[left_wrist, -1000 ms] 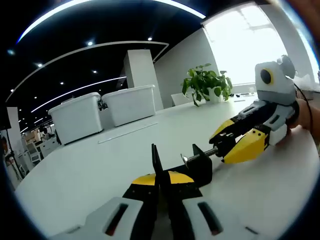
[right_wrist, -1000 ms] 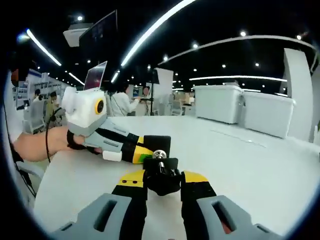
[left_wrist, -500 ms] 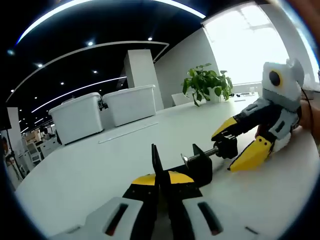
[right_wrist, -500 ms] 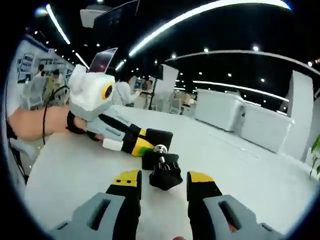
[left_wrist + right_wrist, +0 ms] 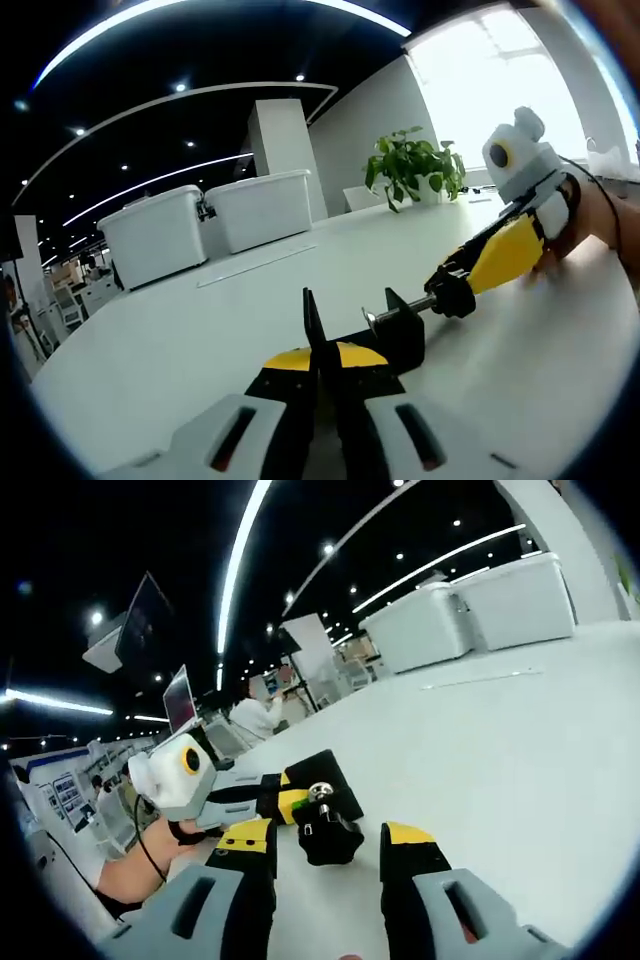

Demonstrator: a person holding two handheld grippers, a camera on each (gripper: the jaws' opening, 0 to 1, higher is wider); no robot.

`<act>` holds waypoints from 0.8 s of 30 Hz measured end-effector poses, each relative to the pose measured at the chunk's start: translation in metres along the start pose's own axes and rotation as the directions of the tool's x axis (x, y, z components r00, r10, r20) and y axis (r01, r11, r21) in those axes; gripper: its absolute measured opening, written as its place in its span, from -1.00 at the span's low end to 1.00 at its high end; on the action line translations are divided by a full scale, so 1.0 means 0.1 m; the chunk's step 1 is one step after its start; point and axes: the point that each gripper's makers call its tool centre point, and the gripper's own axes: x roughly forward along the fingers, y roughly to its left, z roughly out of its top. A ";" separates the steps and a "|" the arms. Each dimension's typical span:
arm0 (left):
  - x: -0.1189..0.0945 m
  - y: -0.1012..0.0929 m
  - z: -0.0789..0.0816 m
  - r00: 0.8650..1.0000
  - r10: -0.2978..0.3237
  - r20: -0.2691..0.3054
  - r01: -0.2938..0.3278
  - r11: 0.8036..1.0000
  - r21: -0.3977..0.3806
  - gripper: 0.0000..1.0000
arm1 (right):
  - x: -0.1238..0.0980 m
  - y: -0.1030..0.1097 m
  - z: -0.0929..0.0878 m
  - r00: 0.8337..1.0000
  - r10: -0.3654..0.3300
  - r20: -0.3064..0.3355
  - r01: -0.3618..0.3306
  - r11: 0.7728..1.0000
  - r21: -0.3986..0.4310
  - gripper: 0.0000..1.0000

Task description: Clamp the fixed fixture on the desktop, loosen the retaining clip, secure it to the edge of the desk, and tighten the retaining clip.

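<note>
Black metal clamp fixture (image 5: 395,335) with its steel screw sits on the broad white desk (image 5: 200,330), right in front of your left tongs (image 5: 318,330); those tongs are pressed together on the fixture's thin upright plate, yellow tips meeting at its base; the screw runs off to the right and ends in a black knob (image 5: 455,295).

Your right tongs (image 5: 470,275) come in from the right in the left gripper view, yellow jaws lying along the knob end; from that angle you cannot tell whether they touch it. In the right gripper view the right tongs (image 5: 325,845) stand spread, one yellow-tipped jaw on each side of the black knob (image 5: 328,838), with a visible gap on both sides; the fixture (image 5: 315,780) lies just beyond, with your left tongs (image 5: 255,795) clamped to it and your hand (image 5: 135,865) behind them.

Room to move: past the fixture the desk runs open towards two white lidded plastic bins (image 5: 205,225) and a green potted plant (image 5: 412,165), both well apart from the tongs; in the right gripper view the desk's near edge falls away at lower left, close beside your left hand, and wide bare surface stretches to the right.
</note>
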 end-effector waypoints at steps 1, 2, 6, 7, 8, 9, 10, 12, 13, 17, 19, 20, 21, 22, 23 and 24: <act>0.00 0.00 0.00 1.000 0.001 0.000 -0.001 1.000 0.001 -0.88 | 0.01 0.00 0.01 1.000 0.000 0.000 0.000 1.000 0.010 -0.27; 0.00 0.00 0.00 1.000 0.002 0.000 -0.002 1.000 0.002 -0.88 | 0.03 0.01 0.01 1.000 -0.001 0.000 0.001 1.000 0.012 -0.35; 0.00 0.01 -0.01 1.000 0.008 -0.001 -0.008 1.000 0.001 -0.88 | 0.08 -0.01 -0.01 1.000 -0.027 0.000 0.027 0.999 -0.038 -0.47; 0.00 0.01 -0.01 1.000 0.009 -0.002 -0.009 1.000 0.001 -0.88 | 0.07 -0.02 -0.01 1.000 -0.028 0.003 0.028 0.999 -0.043 -0.48; 0.00 0.01 -0.01 1.000 0.009 -0.002 -0.009 1.000 0.002 -0.88 | 0.07 -0.02 -0.01 1.000 -0.027 0.006 0.027 0.999 -0.045 -0.48; 0.00 0.01 -0.01 1.000 0.009 -0.002 -0.009 1.000 0.002 -0.88 | 0.07 -0.02 -0.02 1.000 -0.025 0.011 0.025 0.998 -0.049 -0.48; 0.00 0.01 -0.01 1.000 0.009 -0.002 -0.009 1.000 0.002 -0.88 | 0.07 -0.01 -0.01 1.000 -0.023 0.021 0.024 0.997 -0.068 -0.48; 0.00 0.01 -0.01 1.000 0.009 -0.001 -0.009 1.000 0.003 -0.88 | 0.07 0.01 0.00 0.999 -0.026 0.041 0.033 0.985 -0.170 -0.48; 0.00 0.01 -0.01 1.000 0.010 -0.001 -0.010 1.000 0.003 -0.88 | 0.07 0.01 0.01 0.998 -0.032 0.050 0.043 0.974 -0.221 -0.48; 0.00 0.01 -0.01 1.000 0.010 -0.001 -0.010 1.000 0.005 -0.88 | 0.06 0.05 0.02 0.994 -0.072 0.087 0.104 0.880 -0.463 -0.49; -0.01 0.01 -0.01 1.000 0.011 0.000 -0.011 1.000 0.007 -0.88 | 0.07 0.05 0.02 0.989 -0.104 0.102 0.144 0.805 -0.576 -0.50; -0.01 0.01 -0.01 1.000 0.011 -0.001 -0.011 1.000 0.007 -0.88 | 0.07 0.04 0.00 0.986 -0.126 0.105 0.164 0.748 -0.643 -0.50; -0.01 0.01 -0.01 1.000 0.011 0.000 -0.011 1.000 0.007 -0.88 | 0.08 0.05 0.02 0.983 -0.138 0.122 0.184 0.694 -0.696 -0.50; -0.01 0.00 -0.01 1.000 0.012 -0.001 -0.012 1.000 0.010 -0.88 | 0.08 0.06 0.03 0.979 -0.160 0.127 0.200 0.628 -0.752 -0.51; -0.01 0.01 -0.01 1.000 0.013 -0.001 -0.013 1.000 0.010 -0.88 | 0.10 0.07 0.03 0.974 -0.179 0.138 0.216 0.557 -0.802 -0.51; -0.01 0.01 -0.01 1.000 0.013 -0.002 -0.013 1.000 0.009 -0.88 | 0.10 0.08 0.03 0.970 -0.194 0.149 0.226 0.484 -0.845 -0.51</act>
